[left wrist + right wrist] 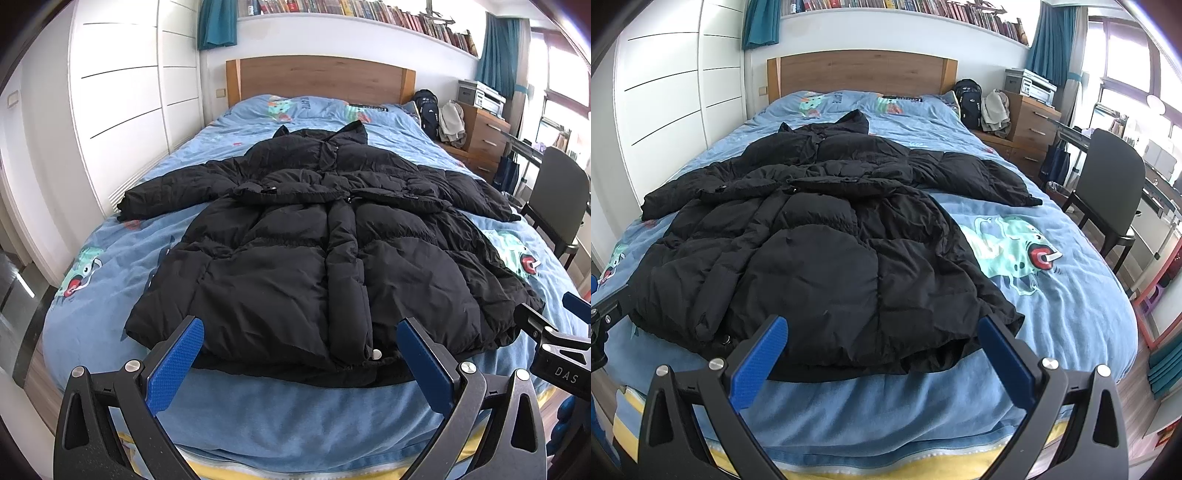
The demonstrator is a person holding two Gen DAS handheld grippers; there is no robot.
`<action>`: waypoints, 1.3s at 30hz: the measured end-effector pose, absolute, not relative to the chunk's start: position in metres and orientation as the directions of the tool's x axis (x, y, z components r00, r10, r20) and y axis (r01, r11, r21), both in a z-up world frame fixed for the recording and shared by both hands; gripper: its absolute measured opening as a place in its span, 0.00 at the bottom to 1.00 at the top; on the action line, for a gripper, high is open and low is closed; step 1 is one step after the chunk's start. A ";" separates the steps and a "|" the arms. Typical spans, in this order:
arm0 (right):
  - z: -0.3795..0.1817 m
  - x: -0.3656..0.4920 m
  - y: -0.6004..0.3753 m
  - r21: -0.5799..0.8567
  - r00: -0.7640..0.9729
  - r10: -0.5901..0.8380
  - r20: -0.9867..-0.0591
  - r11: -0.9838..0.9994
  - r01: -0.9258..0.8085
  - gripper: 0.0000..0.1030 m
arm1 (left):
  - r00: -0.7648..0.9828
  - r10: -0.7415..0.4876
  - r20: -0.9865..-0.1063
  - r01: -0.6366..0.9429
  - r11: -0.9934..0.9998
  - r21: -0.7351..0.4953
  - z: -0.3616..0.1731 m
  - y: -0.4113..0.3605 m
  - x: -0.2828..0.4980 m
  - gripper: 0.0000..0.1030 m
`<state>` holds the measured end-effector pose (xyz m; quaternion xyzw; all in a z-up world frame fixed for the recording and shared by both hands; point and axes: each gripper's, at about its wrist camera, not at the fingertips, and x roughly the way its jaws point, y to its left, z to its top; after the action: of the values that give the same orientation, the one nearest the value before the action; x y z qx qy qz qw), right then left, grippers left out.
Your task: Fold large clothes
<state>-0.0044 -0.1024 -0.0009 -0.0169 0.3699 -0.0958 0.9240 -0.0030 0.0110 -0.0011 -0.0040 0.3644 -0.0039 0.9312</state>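
Note:
A large black puffer coat (295,240) lies front up on the blue bed cover (295,417), sleeves spread to both sides and hood toward the headboard. It also shows in the right wrist view (812,251). My left gripper (301,354) is open and empty, hovering just short of the coat's hem at the foot of the bed. My right gripper (882,350) is open and empty, in front of the hem's right part. The right gripper's body shows at the right edge of the left wrist view (554,350).
The bed cover (1052,295) has cartoon prints. A wooden headboard (317,79) stands at the far end. White wardrobe doors (122,92) line the left side. A black chair (1108,192), a wooden dresser (1030,122) and a black backpack (969,98) stand to the right.

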 end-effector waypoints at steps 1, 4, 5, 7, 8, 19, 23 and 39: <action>-0.001 -0.004 -0.102 -0.103 0.709 -0.189 -0.680 0.981 0.163 1.00 | 0.735 -0.011 -0.678 0.002 1.000 -0.013 -0.001 0.012 -0.003 0.99; 0.001 -0.005 -0.101 -0.105 0.711 -0.187 -0.678 0.982 0.159 1.00 | 0.737 -0.010 -0.675 -0.009 1.000 -0.025 0.000 0.014 -0.003 0.99; 0.001 -0.004 -0.100 -0.106 0.711 -0.187 -0.678 0.982 0.157 1.00 | 0.738 -0.008 -0.674 -0.012 1.000 -0.025 0.000 0.015 -0.003 0.99; 0.002 -0.003 -0.098 -0.105 0.711 -0.182 -0.679 0.983 0.151 1.00 | 0.738 -0.006 -0.675 -0.017 0.999 -0.028 0.000 0.017 -0.003 0.99; 0.002 -0.003 -0.098 -0.104 0.712 -0.181 -0.678 0.983 0.150 1.00 | 0.738 -0.007 -0.675 -0.019 0.999 -0.031 0.000 0.018 -0.003 0.99; 0.005 -0.002 -0.102 -0.092 0.713 -0.182 -0.678 0.982 0.163 1.00 | 0.731 -0.002 -0.682 -0.031 0.999 -0.036 -0.001 0.020 -0.001 0.99; 0.006 -0.002 -0.102 -0.093 0.714 -0.183 -0.676 0.982 0.164 1.00 | 0.731 0.022 -0.682 -0.048 0.999 -0.019 0.002 0.022 0.001 0.99; 0.018 0.003 -0.118 -0.043 0.720 -0.194 -0.666 0.974 0.223 1.00 | 0.720 0.067 -0.691 -0.127 0.991 -0.036 0.008 0.044 0.017 0.99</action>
<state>0.0028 -0.1183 0.0179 0.0202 0.3567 -0.1125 0.9272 0.0170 0.0436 0.0083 -0.0406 0.3704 0.0523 0.9265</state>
